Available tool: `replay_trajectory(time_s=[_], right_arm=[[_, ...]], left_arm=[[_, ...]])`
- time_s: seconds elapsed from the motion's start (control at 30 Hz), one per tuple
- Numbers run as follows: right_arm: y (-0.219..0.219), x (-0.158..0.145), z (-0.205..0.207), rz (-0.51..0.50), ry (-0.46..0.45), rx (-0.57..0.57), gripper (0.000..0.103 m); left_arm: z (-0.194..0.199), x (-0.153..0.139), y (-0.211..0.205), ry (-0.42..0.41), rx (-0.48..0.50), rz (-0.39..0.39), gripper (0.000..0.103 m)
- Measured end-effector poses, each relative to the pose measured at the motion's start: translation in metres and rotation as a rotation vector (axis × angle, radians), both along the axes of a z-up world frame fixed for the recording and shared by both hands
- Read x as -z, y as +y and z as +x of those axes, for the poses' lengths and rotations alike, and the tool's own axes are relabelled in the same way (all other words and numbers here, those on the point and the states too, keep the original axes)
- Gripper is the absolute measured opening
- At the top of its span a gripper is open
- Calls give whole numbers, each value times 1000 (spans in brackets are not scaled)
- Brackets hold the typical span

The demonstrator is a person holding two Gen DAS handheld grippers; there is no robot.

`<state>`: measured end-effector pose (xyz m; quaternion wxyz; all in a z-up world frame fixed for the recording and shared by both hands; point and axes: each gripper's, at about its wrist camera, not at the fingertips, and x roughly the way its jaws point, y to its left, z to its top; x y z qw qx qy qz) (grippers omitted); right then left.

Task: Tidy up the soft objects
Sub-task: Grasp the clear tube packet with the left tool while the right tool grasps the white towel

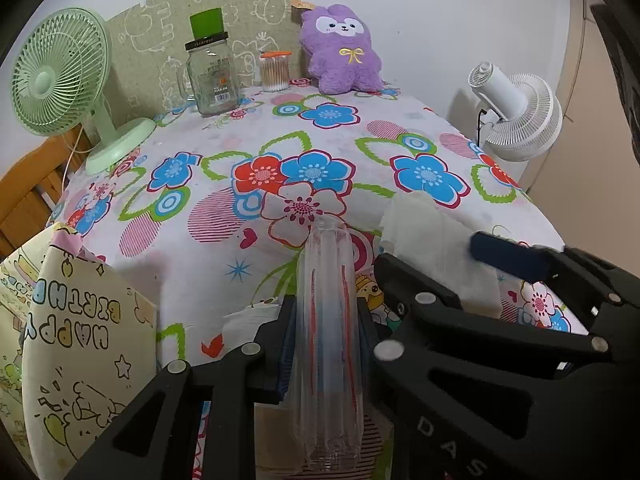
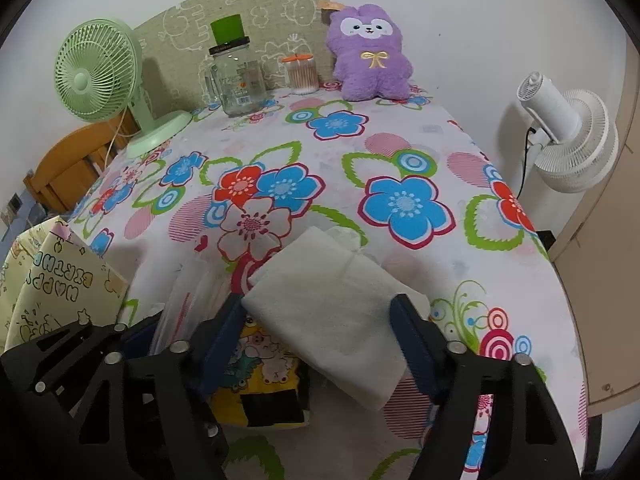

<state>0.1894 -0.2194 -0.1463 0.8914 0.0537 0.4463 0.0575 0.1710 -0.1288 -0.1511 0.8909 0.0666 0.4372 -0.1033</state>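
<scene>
My left gripper [image 1: 326,344] is shut on a clear plastic sleeve [image 1: 328,340] that stands up between its fingers, near the table's front edge. My right gripper [image 2: 320,320] holds a folded white tissue stack [image 2: 332,316] between its blue pads; it also shows in the left wrist view [image 1: 436,248], with the right gripper [image 1: 460,256] beside it. A yellow cartoon tissue pack [image 2: 264,380] lies under the stack. A purple plush toy [image 1: 340,52] sits upright at the far edge, also in the right wrist view [image 2: 370,52].
On the flowered tablecloth [image 1: 280,136] stand a green desk fan [image 1: 60,76] at the left, a glass jar with green cap [image 1: 210,72] and a cotton-swab tub [image 1: 275,71] at the back. A white fan [image 1: 516,120] stands off the right edge. A "Happy Birthday" bag [image 1: 80,340] hangs front left.
</scene>
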Motion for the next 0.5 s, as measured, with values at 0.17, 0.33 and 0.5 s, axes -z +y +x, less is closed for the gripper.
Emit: replay_trajectory(time_s=[0.17,0.33,0.5], right_arm=[[2,3,2,12,13,-11,46],[3,2,1,29,26,-14,27],[1,-1,-3,32,24,-12,19]], left_arm=[[1,0,1,2,0,-2,26],[1,0,1,1,1,-1,26],[-3,-2,0,-5,10,0,26]])
